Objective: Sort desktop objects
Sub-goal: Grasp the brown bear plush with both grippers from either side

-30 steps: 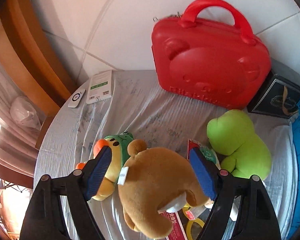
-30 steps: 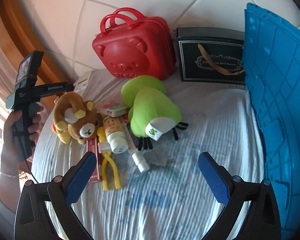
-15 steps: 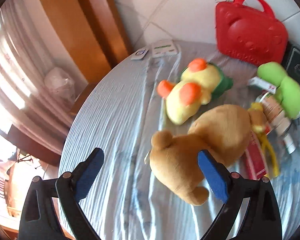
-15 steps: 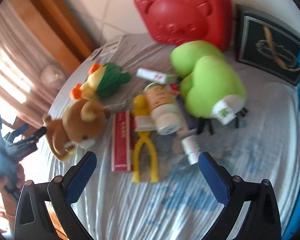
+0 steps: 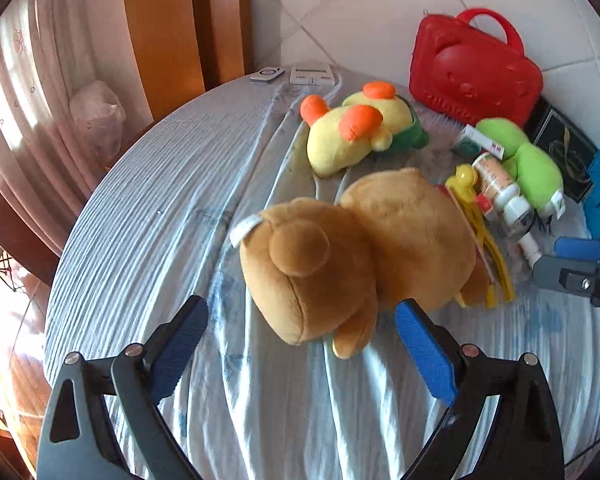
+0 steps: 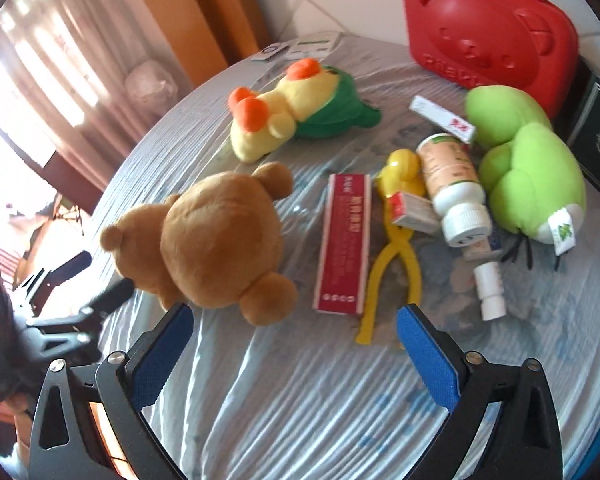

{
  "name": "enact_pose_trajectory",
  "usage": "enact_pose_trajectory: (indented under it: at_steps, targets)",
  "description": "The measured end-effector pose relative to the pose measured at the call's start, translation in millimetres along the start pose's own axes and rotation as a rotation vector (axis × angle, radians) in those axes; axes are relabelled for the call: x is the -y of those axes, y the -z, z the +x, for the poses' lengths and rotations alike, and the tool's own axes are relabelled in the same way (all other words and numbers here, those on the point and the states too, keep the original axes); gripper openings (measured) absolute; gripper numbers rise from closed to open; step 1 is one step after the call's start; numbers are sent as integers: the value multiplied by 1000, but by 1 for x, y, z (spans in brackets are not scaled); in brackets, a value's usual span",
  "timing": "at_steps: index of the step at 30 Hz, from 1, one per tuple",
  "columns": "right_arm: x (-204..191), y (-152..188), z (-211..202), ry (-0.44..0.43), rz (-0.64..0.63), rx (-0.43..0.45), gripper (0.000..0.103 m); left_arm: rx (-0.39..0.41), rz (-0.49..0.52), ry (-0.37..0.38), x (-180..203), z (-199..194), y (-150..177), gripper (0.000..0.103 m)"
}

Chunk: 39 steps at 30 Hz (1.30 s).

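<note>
A round table (image 6: 300, 400) under a wrinkled pale blue cloth fills both views. At the upper right of each frame a red bear-faced case (image 6: 488, 36) stands upright against the white tiled wall. In front of it, at the right, lies a green plush (image 6: 528, 168), and a brown teddy bear (image 5: 360, 256) lies face down at the centre of the left wrist view, left of centre in the right wrist view. Above the bear rests a yellow duck plush (image 6: 284, 116) with orange feet and a green hood. Low in the left wrist view, the left gripper (image 5: 300, 344) is spread wide with nothing between its fingers, the bear's rear just ahead of them. Low in the right wrist view, the right gripper (image 6: 292, 344) is equally wide and holds nothing. Between the bear and the green plush lie a long red box (image 6: 344, 244), yellow tongs (image 6: 396, 248), a white-capped bottle (image 6: 452, 184), a small spray bottle (image 6: 488, 284) and a small white carton (image 6: 440, 118). The tongs lie flat, arms slightly splayed, gripping nothing; a small red-and-white box (image 6: 412, 208) rests across them.
</note>
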State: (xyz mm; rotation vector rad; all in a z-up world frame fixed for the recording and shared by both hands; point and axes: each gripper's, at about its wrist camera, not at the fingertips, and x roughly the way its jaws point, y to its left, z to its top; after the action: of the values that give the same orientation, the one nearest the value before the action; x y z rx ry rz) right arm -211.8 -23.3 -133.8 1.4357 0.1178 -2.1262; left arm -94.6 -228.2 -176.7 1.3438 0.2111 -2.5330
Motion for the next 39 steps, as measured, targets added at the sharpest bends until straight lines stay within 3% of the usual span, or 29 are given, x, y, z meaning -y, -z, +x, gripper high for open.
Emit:
enact_pose_trajectory:
  at_steps: [4,10,16,22,25,27,28,32,39]
  targets:
    - [-17,-1,15,-25,-35,-26,103,-50,41,-22,4,22,12,97]
    - [-36,-17,28,-15,-71,-11,103,-84,-71,49,-14,36,3,97]
    - [-43,-21,59,-61,-93,-89,103,-96,-45,37,-8,48,2,97]
    - [-45,-23,81,-84,-105,-92,103,-111,-29,22,-7,60,1,97]
    - [-45,-26,91,-89,-111,-92,103,-133,-36,50,-8,67,2,86]
    - [-45,-26,96,-105,-112,-97,103,-156,-38,64,-6,72,3,66]
    - [-45,-25,97,-121,-109,-95,99,-170,-38,72,-4,74,3,63]
    - [-46,-22,93,-125,-119,-65,84,-132,-13,21,3,68,2,54]
    - [-36,-10,65,-120,-123,-10,77,-54,47,46,18,38,2,51]
